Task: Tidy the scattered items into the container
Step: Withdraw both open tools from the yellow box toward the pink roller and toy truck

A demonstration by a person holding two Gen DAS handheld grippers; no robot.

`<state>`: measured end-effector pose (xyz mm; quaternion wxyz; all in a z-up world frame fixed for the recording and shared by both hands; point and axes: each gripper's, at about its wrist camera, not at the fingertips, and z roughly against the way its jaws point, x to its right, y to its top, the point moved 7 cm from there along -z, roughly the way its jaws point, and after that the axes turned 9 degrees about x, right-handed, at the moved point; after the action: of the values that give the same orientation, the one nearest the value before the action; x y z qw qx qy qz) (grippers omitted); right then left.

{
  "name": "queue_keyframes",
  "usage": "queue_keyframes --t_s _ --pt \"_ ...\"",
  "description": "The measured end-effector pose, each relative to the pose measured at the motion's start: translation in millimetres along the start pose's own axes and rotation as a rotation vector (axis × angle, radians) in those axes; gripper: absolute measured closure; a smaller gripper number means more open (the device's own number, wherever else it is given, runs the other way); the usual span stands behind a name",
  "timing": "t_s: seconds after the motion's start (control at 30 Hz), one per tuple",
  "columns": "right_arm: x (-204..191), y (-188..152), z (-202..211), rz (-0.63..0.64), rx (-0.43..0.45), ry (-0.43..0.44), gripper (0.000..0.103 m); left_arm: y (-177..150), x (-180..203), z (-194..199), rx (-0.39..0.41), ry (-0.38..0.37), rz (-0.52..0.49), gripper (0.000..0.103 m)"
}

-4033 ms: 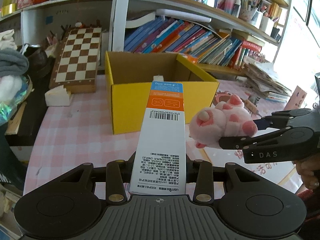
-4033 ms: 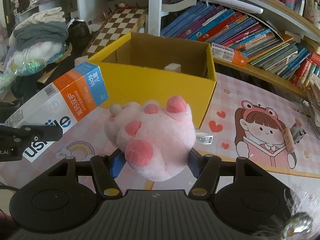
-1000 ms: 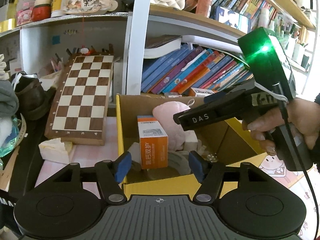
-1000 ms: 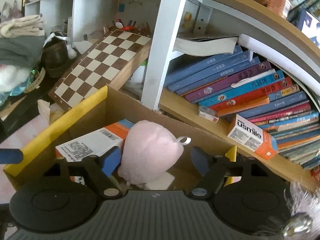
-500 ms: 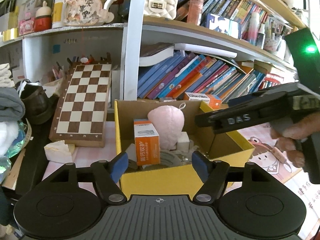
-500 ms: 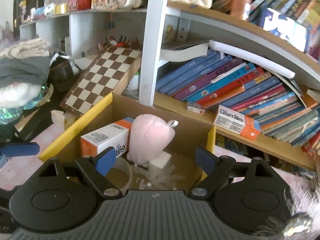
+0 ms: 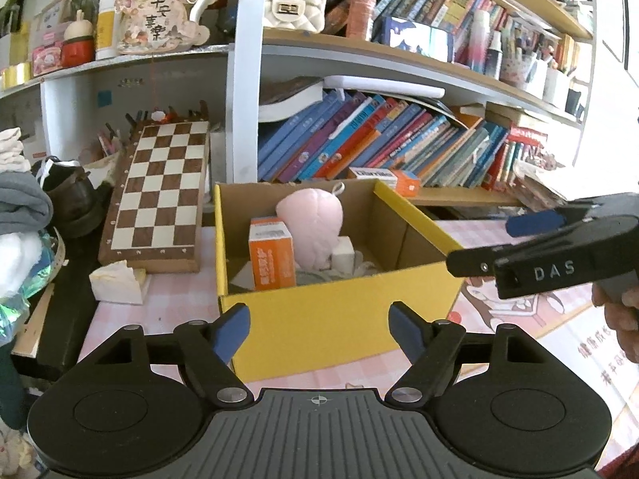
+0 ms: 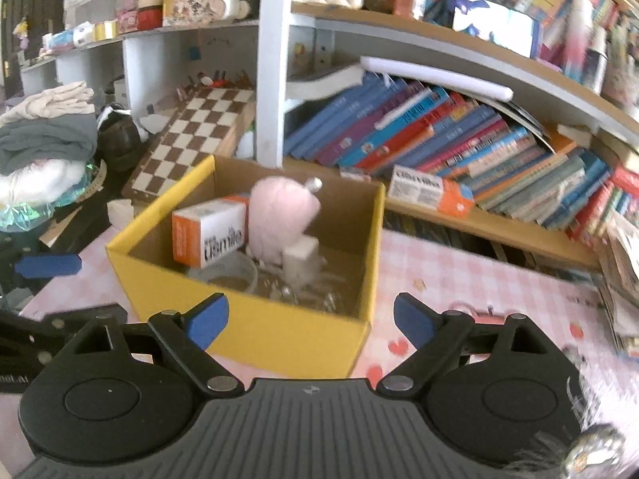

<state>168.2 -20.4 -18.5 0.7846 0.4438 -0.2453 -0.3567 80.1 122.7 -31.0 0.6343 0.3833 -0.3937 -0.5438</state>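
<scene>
Bookshelves (image 7: pixel 359 147) rose behind the box (image 7: pixel 335 319); inside it sat plush (image 7: pixel 311 219) and carton (image 7: pixel 271 255); before it, both tongs, left (image 7: pixel 319 327) and right (image 8: pixel 309 317), gaped apart, empty

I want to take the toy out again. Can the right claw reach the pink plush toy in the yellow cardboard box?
Probably yes: the right claw is open, the yellow cardboard box has no lid, and the pink plush toy stands tallest inside.
</scene>
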Motion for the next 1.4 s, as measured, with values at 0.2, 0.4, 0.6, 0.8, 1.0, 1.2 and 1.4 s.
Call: queue_keyframes --t_s 0.2,0.4,0.6,0.8,1.0,1.2,1.4 --pt "5 -27 14 -0.042 -0.035 -0.039 0.013 -10 8 4 -0.029 -0.020 -0.015 0.024" --pt "5 -52 26 -0.074 -0.066 -0.071 0.013 -21 15 8 -0.055 -0.037 -0.029 0.020" --pt "4 -72 36 -0.122 -0.091 -0.100 0.012 -30 23 10 -0.082 -0.055 -0.034 0.019" --pt "2 -84 41 -0.131 -0.116 -0.125 0.008 -39 32 9 -0.114 -0.077 -0.057 0.019" --pt "-1 -91 41 -0.104 -0.132 -0.152 0.003 -46 39 7 -0.149 -0.084 -0.089 0.013" --pt "1 -97 41 -0.101 -0.150 -0.170 0.002 -51 42 5 -0.168 -0.084 -0.102 0.010" --pt "2 -98 45 -0.106 -0.153 -0.191 0.001 -53 43 4 -0.181 -0.087 -0.103 0.008"
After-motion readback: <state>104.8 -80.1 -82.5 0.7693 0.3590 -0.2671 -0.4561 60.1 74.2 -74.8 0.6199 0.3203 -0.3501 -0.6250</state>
